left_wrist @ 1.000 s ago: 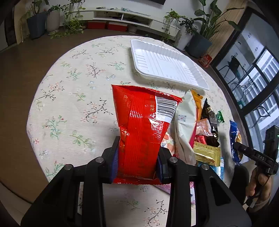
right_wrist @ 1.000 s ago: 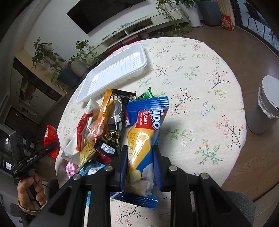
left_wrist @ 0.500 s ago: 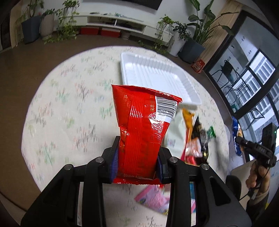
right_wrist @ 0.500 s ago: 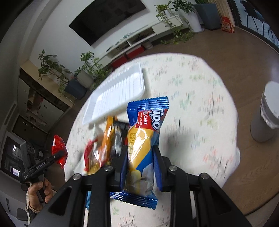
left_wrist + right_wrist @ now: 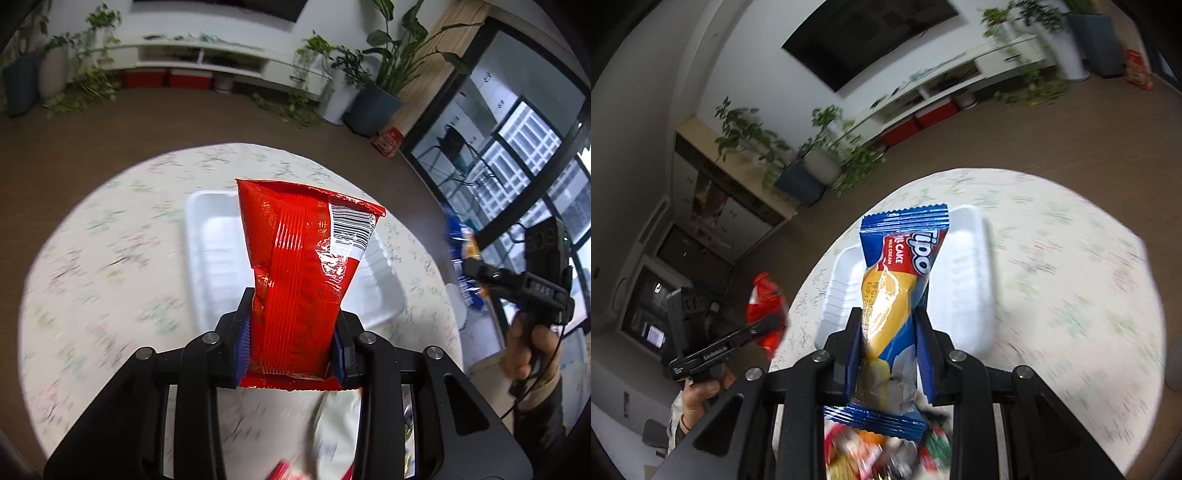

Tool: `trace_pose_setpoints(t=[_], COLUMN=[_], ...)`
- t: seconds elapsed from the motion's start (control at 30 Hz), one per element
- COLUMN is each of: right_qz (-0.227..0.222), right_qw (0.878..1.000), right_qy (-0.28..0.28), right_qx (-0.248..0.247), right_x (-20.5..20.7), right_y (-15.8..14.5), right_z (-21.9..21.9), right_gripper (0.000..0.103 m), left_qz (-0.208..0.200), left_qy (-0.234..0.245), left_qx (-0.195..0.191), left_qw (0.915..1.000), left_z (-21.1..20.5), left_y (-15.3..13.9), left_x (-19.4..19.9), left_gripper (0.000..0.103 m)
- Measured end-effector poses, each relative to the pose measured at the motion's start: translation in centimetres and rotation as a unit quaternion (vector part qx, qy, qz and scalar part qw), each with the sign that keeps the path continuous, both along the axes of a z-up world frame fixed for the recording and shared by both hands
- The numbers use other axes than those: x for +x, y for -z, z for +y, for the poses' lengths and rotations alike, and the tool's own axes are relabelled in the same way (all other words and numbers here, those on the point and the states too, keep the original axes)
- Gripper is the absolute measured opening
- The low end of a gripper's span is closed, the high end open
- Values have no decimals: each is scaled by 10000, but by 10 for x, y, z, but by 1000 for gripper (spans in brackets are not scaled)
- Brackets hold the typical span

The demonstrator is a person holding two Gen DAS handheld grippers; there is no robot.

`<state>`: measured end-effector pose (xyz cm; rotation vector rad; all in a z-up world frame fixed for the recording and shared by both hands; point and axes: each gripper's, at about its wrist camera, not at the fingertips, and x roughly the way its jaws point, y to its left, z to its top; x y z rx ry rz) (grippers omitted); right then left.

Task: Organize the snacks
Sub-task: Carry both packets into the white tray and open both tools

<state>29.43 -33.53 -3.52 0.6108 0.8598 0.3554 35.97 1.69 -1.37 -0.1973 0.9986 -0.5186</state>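
The left gripper [image 5: 291, 343] pinches the red snack bag [image 5: 303, 273], the right gripper [image 5: 888, 354] pinches the blue cake packet [image 5: 897, 280]; both packs stand up between the jaws, above the white tray [image 5: 210, 258]

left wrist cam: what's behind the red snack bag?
Behind the red snack bag, clamped in the left gripper, lies the white tray on the floral tablecloth. The bag covers the tray's middle, so anything there is unseen.

Left gripper [image 5: 291, 332]: raised above white tray [image 5: 210, 258], pointing steeply down, pads pressed on red packet [image 5: 299, 273]. Right gripper [image 5: 888, 341]: also raised over tray, tilted down, pads clamped on blue-yellow cake wrapper [image 5: 890, 295]. Bare hand [image 5: 524, 347] grips right handle.
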Motion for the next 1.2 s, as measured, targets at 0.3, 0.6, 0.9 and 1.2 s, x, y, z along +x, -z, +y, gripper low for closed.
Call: trace_pose_setpoints(t=[0.3, 0.6, 0.9, 1.2], right_qz=[697, 1011, 1030, 983], right_qw=[9961, 9924, 9905, 9897], right_qy=[-531, -479, -461, -365], right_qx=[126, -516, -780, -977], right_x=[80, 113, 118, 108], right_y=[54, 91, 102, 102], right_z=[42, 51, 58, 53], right_gripper=[29, 29, 32, 44], left_qz=[773, 821, 562, 541], left_qy=[113, 68, 164, 81], left_qx=[-243, 143, 643, 814], left_qw=[9966, 9965, 9962, 9952], left_z=[-31, -39, -64, -61], left_y=[62, 102, 102, 100], left_x=[74, 86, 80, 75], left_gripper=[32, 33, 33, 45])
